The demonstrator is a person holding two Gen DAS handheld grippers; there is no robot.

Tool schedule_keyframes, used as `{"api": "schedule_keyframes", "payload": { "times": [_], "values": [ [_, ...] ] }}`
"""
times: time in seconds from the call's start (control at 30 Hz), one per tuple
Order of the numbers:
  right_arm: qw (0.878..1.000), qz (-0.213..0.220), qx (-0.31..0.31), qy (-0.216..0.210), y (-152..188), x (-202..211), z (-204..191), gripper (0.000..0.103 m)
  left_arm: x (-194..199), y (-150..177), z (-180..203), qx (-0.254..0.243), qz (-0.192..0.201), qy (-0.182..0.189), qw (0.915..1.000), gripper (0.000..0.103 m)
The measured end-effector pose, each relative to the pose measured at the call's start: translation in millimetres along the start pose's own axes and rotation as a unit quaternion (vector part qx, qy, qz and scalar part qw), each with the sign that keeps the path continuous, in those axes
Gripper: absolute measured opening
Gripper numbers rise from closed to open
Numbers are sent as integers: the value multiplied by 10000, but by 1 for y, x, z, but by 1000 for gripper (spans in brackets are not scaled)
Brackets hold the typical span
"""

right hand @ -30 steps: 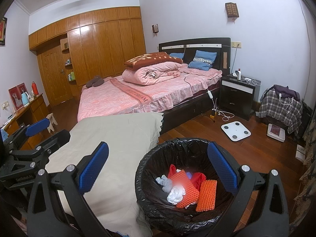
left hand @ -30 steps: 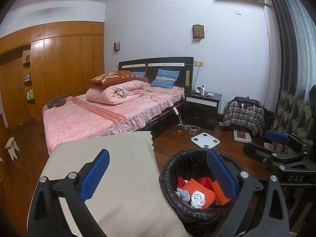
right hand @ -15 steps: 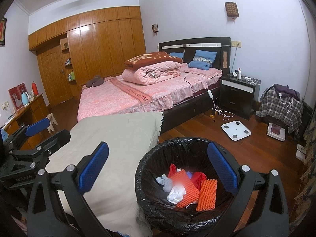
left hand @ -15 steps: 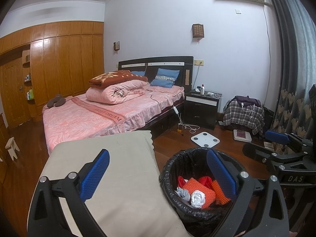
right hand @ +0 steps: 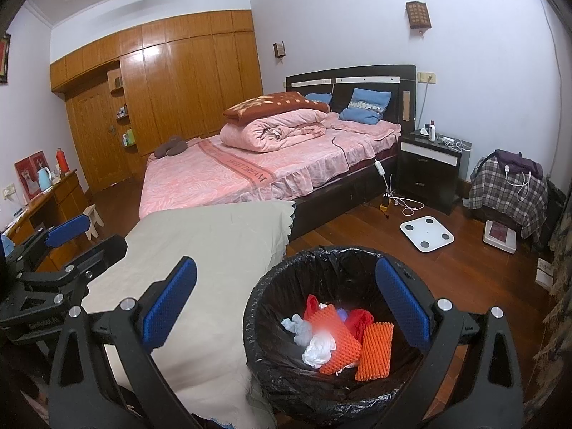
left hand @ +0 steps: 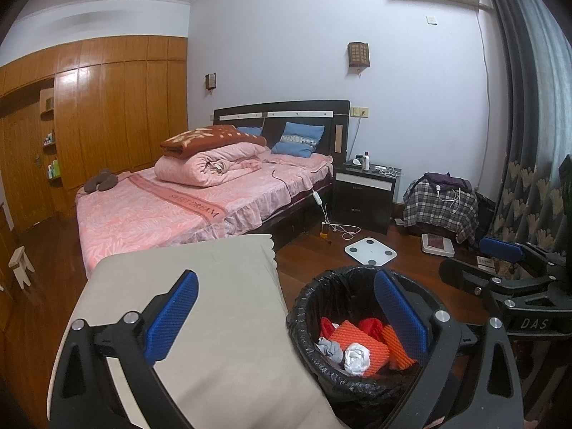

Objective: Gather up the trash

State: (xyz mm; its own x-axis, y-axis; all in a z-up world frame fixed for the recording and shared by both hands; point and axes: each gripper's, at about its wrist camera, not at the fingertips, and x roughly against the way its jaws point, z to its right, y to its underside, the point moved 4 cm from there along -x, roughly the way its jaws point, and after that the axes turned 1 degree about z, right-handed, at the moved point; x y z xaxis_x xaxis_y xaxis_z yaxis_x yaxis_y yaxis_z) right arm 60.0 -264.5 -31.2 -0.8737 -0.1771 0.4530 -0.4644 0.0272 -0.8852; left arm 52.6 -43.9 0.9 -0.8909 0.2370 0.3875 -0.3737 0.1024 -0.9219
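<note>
Both wide open, both empty: left gripper [left hand: 286, 316] and right gripper [right hand: 286, 298] above the cloth-covered table [right hand: 200, 250] and the black-lined trash bin [right hand: 282, 282]. In the bin: orange foam nets [right hand: 373, 348], crumpled white tissue [right hand: 318, 348], red wrapper [right hand: 359, 320].

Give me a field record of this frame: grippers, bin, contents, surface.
left gripper: open, empty
right gripper: open, empty
bin: black liner, on the floor beside the cloth
contents: orange foam nets, white wad, red bag
cloth: beige, no trash visible on it
</note>
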Motion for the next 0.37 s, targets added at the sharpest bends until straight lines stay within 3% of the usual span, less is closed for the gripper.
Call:
{"api": "schedule_keyframes", "payload": {
  "times": [0.37],
  "values": [
    [10000,-15,-18,-1,4,1,-4,97,-1,1,1,-15,-21,-4,10000,97]
  ]
}}
